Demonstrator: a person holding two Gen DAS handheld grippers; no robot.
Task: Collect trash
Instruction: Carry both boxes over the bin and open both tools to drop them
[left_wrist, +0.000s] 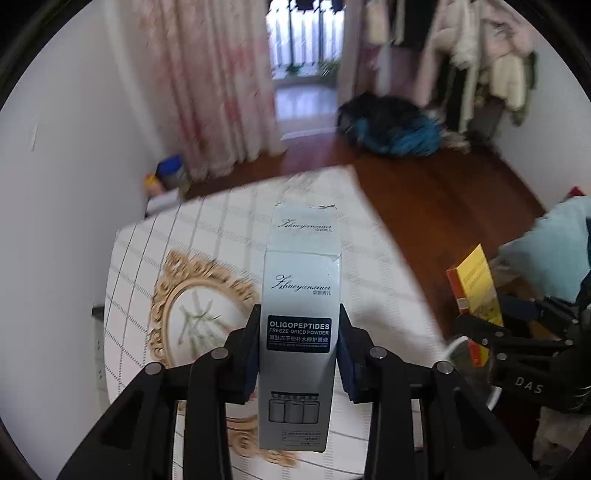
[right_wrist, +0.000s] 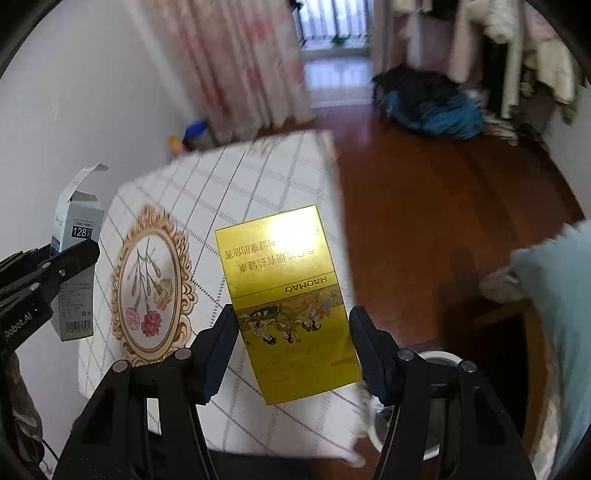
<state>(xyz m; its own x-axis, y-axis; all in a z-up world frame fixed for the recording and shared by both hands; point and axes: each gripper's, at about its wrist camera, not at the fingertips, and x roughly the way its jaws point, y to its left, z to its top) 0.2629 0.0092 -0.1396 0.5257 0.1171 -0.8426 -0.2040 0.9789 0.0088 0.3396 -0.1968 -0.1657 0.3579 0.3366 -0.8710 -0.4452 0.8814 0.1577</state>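
With both boxes lifted clear above the table (right_wrist: 280, 177), my left gripper (left_wrist: 298, 350) clenches the grey carton (left_wrist: 301, 317) and my right gripper (right_wrist: 291, 350) clenches the yellow pack (right_wrist: 288, 302). Pickup looks done; binning remains, perhaps into the white rim (right_wrist: 439, 358) below, though blur hides what it is.

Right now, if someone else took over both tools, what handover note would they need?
Left tool: shut on the grey Oligopeptides carton, top flap open, held upright above the table.
Right tool: shut on the yellow Haomao box, also lifted.
Both are held over the white grid tablecloth with its gold-framed flower print.
Done: both pieces picked up.
Left: drop them in a bin; a white round rim at lower right may be one, but it is unclear.
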